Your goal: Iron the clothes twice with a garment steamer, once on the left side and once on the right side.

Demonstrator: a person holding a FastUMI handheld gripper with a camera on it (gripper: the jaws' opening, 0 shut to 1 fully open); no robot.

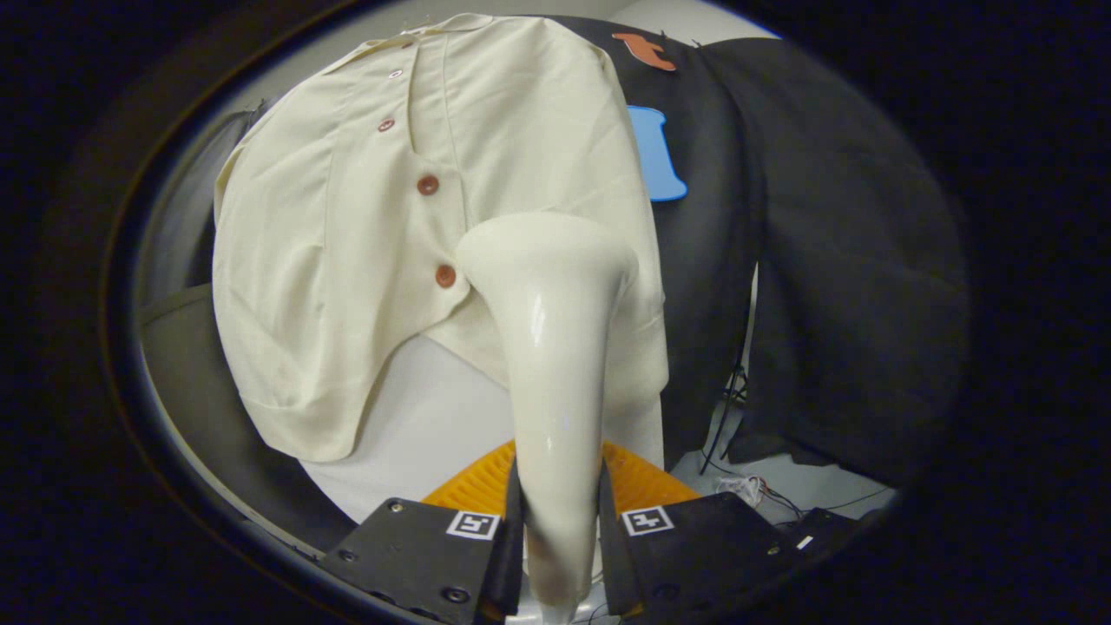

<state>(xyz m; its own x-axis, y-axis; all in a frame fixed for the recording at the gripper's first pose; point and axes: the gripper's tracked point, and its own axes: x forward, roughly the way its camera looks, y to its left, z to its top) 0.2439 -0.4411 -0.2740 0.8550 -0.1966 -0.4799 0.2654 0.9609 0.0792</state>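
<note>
The space between the jaws of the gripper [560,529] is fully occupied by the handle of the garment steamer [551,347], on which both jaws are closed. Directly ahead, passage is blocked by the hanging shirt [347,217], against whose lower right part the steamer head is seen. Free room is found below the shirt hem, over the white surface [425,425]. To the right, movement is limited by the black cloth wall [833,260] and loose cables [729,408].

A recording booth: black cloth wall [833,260], loose cables [738,408] on the floor.
</note>
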